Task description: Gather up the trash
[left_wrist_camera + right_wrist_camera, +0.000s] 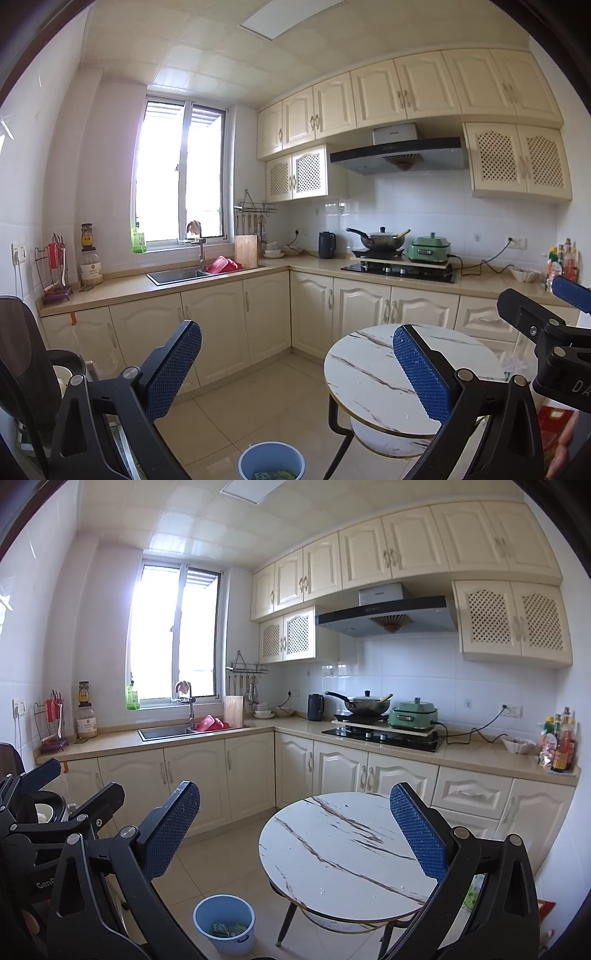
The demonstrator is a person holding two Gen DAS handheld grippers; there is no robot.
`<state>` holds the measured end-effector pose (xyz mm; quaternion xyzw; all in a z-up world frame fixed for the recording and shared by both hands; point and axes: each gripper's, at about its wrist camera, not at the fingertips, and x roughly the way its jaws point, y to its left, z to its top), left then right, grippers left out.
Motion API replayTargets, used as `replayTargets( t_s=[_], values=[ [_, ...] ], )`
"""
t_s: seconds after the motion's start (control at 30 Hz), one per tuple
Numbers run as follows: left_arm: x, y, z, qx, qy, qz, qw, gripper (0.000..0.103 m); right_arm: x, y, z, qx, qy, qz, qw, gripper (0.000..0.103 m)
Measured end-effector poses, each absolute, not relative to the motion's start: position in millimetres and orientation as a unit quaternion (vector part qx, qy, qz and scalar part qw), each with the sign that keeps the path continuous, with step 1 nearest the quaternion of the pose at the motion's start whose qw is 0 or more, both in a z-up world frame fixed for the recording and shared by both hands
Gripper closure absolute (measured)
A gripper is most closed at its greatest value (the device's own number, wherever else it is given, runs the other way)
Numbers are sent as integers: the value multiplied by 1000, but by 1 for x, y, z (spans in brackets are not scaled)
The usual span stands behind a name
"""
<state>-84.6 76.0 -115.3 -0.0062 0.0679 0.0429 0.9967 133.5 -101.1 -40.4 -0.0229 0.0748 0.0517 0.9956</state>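
Round marble table (343,853), wok (364,704) on stove, green cooker (413,713), sink (166,732)

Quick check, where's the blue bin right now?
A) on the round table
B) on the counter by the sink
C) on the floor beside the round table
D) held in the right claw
C: the bin stands on the floor tiles left of the table with some scraps inside, and both claws, left and right, are open and empty.

A blue bin (224,923) and round marble table (343,853) stand on the tiled floor (229,864).
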Motion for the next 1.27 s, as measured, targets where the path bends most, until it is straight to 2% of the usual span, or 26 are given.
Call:
replayTargets(
  t_s=[1.27],
  values=[
    [-82,96,-115,2,64,36,997,1,135,-102,-40,-22,77,54,995,0]
  ],
)
